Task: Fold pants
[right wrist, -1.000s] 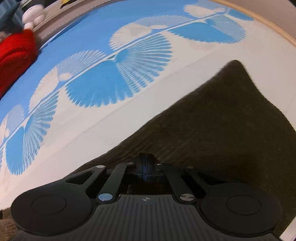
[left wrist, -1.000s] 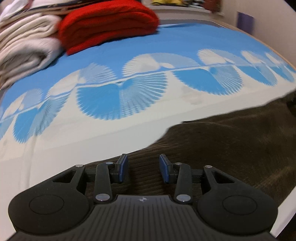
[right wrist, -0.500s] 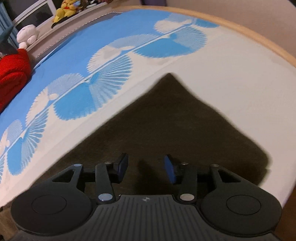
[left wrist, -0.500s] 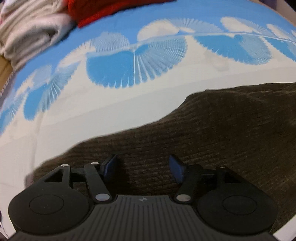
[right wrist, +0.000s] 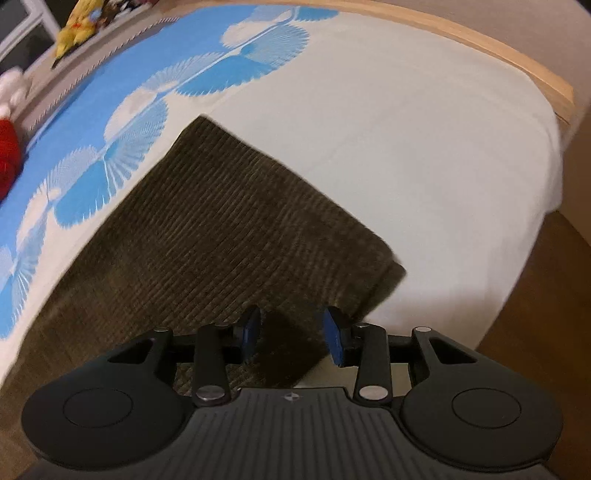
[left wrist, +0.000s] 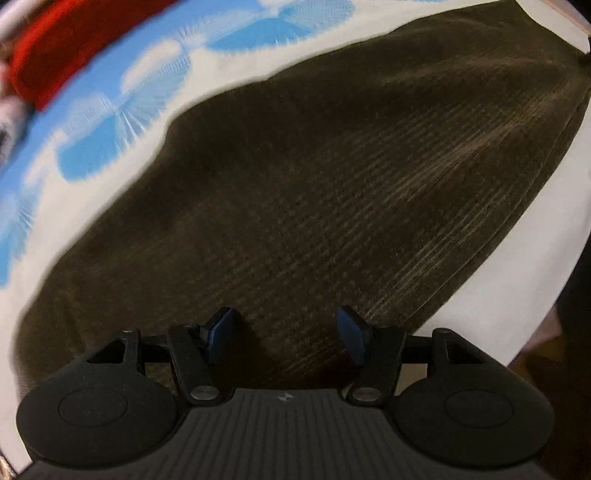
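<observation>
Dark brown corduroy pants [left wrist: 332,166] lie flat on the bed and fill most of the left wrist view. My left gripper [left wrist: 286,317] hovers over their near part, open, with nothing between its blue pads. In the right wrist view the pants [right wrist: 229,229] end in a squared edge with a corner toward the bed's side. My right gripper [right wrist: 292,314] hangs above the near edge by that corner. Its jaws are closing, and no cloth is pinched between them.
The bed sheet [right wrist: 406,147] is white with blue fan shapes. A red folded blanket [left wrist: 55,48] lies at the far left. A yellow plush toy [right wrist: 77,29] sits on a ledge behind. A wooden bed frame [right wrist: 480,48] and floor [right wrist: 554,295] border the right.
The right gripper went from shut on the pants to open and moved along toward their end. The left jaws spread wider, and that gripper rolled and moved in over the fabric.
</observation>
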A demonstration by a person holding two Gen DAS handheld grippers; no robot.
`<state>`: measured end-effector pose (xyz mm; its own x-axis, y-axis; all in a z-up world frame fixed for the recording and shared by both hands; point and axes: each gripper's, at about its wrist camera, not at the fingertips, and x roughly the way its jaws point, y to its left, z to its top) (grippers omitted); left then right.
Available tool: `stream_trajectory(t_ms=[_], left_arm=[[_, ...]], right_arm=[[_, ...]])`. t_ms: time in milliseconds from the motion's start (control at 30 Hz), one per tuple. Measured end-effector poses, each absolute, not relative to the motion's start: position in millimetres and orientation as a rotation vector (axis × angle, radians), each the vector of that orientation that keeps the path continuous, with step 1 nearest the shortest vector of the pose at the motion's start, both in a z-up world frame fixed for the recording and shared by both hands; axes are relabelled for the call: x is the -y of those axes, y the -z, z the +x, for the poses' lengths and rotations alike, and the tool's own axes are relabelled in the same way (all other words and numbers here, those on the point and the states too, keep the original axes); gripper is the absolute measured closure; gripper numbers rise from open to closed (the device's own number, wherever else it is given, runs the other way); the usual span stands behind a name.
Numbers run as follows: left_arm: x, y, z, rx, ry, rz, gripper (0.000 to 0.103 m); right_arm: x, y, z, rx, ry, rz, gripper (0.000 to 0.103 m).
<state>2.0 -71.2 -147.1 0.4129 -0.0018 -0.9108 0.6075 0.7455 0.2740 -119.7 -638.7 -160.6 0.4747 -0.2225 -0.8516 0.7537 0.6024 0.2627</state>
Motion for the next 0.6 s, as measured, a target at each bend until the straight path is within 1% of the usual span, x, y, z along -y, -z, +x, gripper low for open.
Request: stream_trajectory(t_ms=[67, 100, 133, 200, 300, 367, 600], left_arm=[[71.0, 140.6, -1.2, -1.094, 0.358, 0.583, 0.035], [68.4, 135.9, -2.5, -1.110, 0.324, 0.522, 0.035], [66.8, 130.4, -4.0, -1.114, 0.305, 0.484, 0.035], [69.8, 112.3, -15.1, -1.070, 0.296, 0.441, 0.035], [75.8, 84.8, -28.9, -0.951, 0.314, 0.363, 0.033], [76.1, 80.9, -37.6, -0.901, 0.295, 0.297, 0.033], [71.8, 107.8, -20.9, -0.959, 0.191, 0.297, 0.033]], right_arm=[[641.3, 159.2, -126.5, -0.857, 0.685, 0.727, 0.058], [642.2, 158.3, -130.2, -0.845, 0.708, 0.739, 0.051], [644.1, 156.7, -133.7, -0.832, 0.721, 0.748, 0.049], [648.0, 154.8, -142.3, -0.796, 0.736, 0.780, 0.049], [655.2, 150.9, -154.7, -0.722, 0.755, 0.832, 0.049], [660.2, 151.6, -157.6, -0.694, 0.762, 0.868, 0.049], [668.6, 168.8, -161.7, -0.701, 0.774, 0.999, 0.047]])
